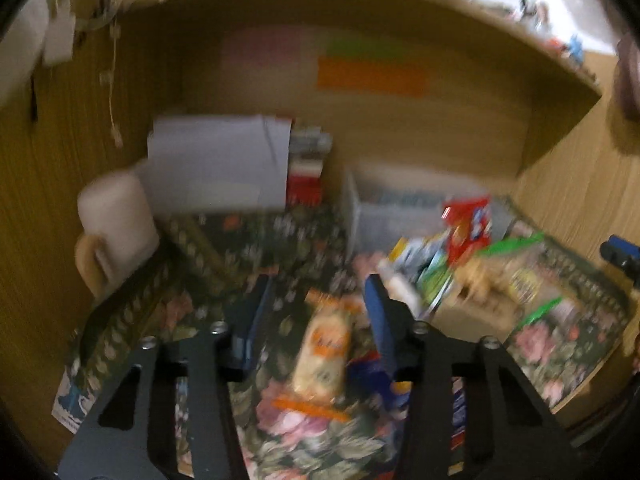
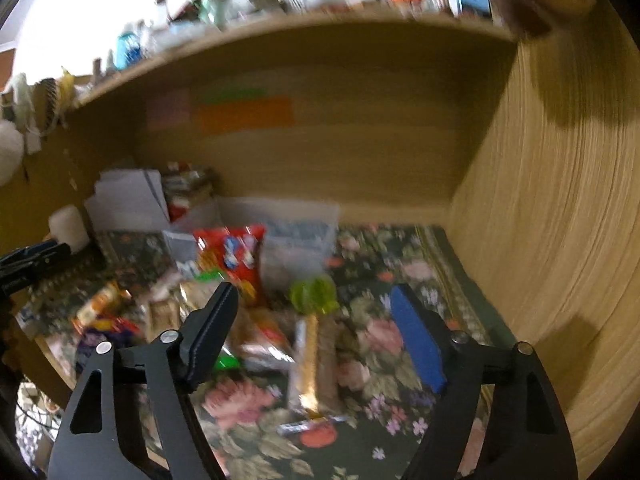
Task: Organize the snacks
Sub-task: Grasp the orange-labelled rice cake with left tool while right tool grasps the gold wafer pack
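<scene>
Both views are motion-blurred. My left gripper [image 1: 318, 300] is open and empty, its fingers either side of an orange-and-cream snack packet [image 1: 324, 356] lying on the floral mat [image 1: 288, 432]. A blue packet [image 1: 370, 372] lies beside it. A heap of snacks with a red bag [image 1: 468, 226] sits to the right. My right gripper [image 2: 316, 312] is open and empty above a clear packet with a long golden snack [image 2: 310, 364]. The red bag [image 2: 232, 256] and a green-topped item [image 2: 314, 294] lie beyond it.
A clear plastic bin [image 2: 296, 236] stands at the back of the wooden alcove, also in the left wrist view [image 1: 396, 216]. White boxes [image 1: 218, 164] and a white roll [image 1: 116, 216] stand at the back left. A wooden side wall [image 2: 552, 208] closes the right.
</scene>
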### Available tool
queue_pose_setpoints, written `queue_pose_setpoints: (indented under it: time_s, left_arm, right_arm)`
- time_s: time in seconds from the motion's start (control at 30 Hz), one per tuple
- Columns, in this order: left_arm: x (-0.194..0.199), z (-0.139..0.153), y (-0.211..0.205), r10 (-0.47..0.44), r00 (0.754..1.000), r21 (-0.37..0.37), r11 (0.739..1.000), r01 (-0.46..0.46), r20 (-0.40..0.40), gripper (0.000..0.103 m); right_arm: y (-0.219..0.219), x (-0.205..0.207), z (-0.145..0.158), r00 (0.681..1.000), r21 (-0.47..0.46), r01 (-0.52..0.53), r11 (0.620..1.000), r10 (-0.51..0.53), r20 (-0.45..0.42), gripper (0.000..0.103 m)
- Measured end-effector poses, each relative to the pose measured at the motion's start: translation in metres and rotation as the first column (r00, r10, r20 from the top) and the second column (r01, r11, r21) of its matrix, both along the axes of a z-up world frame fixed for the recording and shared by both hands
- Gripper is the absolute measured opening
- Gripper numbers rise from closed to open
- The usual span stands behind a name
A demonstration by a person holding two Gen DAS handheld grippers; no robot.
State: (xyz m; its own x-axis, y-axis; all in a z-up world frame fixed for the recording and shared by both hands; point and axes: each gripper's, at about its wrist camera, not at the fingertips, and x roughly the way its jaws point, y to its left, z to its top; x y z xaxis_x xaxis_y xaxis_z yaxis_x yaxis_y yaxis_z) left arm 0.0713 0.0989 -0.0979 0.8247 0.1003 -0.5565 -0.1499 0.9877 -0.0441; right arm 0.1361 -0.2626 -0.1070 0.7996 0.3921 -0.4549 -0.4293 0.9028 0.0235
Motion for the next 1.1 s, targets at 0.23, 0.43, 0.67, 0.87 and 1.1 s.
queue_pose_setpoints:
  time_s: [0.23, 0.43, 0.67, 0.87, 1.1]
  left_arm:
    - [0.009, -0.042, 0.017, -0.032, 0.992, -0.058, 0.998, 0.024, -0.125, 0.045]
    - [0.005, -0.059, 0.021, -0.067, 0.983, -0.085, 0.995, 0.053, -0.169, 0.045]
    - [0.010, -0.060, 0.021, -0.111, 0.978, -0.124, 0.988, 0.090, -0.178, 0.045]
    - [0.020, -0.065, 0.013, -0.131, 0.972, -0.091, 0.989, 0.115, -0.194, 0.048]
    - [0.035, -0.072, 0.019, -0.055, 0.975, -0.041, 0.998, 0.047, -0.216, 0.042]
  right_arm:
    - [-0.002, 0.015, -0.023, 0.992, -0.043, -0.029, 0.999, 0.023, -0.123, 0.061]
    - [0.005, 0.024, -0.040, 0.982, -0.053, -0.044, 0.998, 0.034, -0.185, 0.060]
    - [0.003, 0.025, -0.052, 0.970, -0.068, -0.043, 0.997, 0.026, -0.241, 0.060]
    - [0.006, 0.024, -0.060, 0.963, -0.093, -0.058, 0.994, 0.031, -0.267, 0.060]
    - [0.015, 0.039, -0.069, 0.959, -0.103, -0.055, 0.993, 0.023, -0.283, 0.060]
